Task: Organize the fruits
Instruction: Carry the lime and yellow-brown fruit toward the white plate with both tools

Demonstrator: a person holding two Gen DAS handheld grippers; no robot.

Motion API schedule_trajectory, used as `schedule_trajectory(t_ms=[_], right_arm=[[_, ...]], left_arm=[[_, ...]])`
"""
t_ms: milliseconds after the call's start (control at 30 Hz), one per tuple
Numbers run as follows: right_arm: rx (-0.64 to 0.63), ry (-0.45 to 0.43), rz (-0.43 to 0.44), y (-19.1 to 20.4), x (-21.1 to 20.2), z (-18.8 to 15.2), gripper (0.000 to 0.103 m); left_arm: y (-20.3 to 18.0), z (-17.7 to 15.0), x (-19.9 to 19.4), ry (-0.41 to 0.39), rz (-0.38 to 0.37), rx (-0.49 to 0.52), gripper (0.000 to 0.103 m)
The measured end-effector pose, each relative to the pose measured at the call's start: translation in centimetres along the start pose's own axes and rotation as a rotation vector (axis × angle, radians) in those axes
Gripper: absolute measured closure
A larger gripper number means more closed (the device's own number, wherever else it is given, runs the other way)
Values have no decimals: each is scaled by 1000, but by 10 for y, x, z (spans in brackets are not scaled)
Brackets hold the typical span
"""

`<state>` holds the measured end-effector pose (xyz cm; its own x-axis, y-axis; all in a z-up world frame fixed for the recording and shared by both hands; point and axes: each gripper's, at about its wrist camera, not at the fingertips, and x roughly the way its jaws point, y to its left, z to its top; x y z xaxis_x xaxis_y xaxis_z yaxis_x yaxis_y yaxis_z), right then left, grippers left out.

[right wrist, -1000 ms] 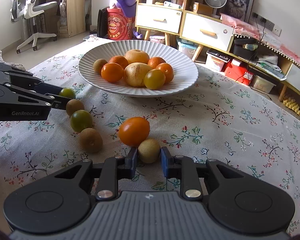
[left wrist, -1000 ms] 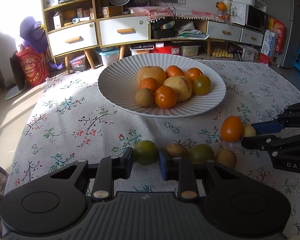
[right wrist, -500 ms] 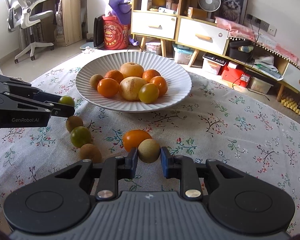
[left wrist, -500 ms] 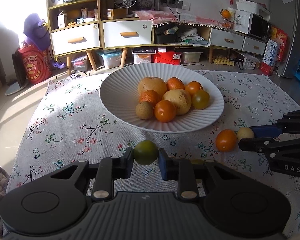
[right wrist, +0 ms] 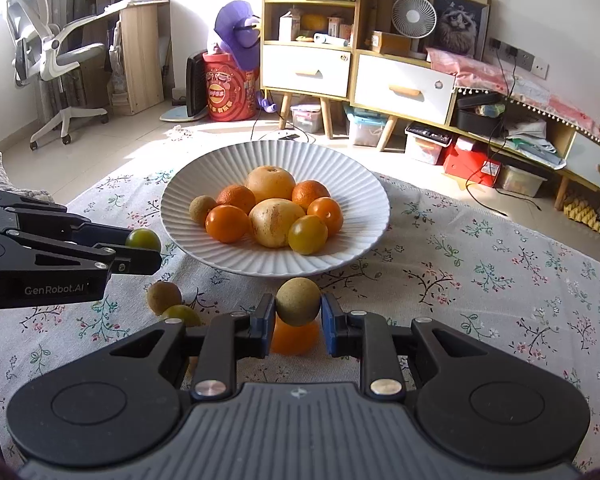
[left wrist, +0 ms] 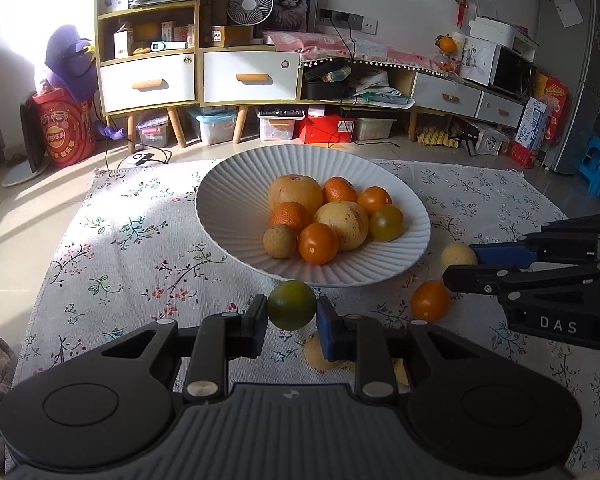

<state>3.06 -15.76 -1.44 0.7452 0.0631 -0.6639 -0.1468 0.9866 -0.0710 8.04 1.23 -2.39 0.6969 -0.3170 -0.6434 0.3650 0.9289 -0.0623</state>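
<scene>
Left gripper (left wrist: 292,314) pinches lime (left wrist: 291,305) across its middle, above table's near edge, short of plate (left wrist: 228,216) | right gripper (right wrist: 297,315) clamps longan (right wrist: 298,301) likewise | I judge both light, round, slick; longan shell brittle, so squeeze gently.

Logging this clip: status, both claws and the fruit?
Left claw shut on green fruit, right claw on tan fruit. Both short of plate. Nothing in the way.
</scene>
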Motion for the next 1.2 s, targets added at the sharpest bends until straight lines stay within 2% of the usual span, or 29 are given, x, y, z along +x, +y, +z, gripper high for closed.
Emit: schedule_trajectory(t_ms=[467, 767, 1200], right_arm=[[29, -34, 28, 7, 6, 22, 81], [78, -14, 40, -1, 15, 22, 81], [100, 5, 74, -5, 25, 21, 81]], left_arm=[[10, 25, -7, -65, -16, -70, 93], [26, 39, 17, -27, -22, -151, 93], [38, 46, 40, 21, -38, -209, 93]])
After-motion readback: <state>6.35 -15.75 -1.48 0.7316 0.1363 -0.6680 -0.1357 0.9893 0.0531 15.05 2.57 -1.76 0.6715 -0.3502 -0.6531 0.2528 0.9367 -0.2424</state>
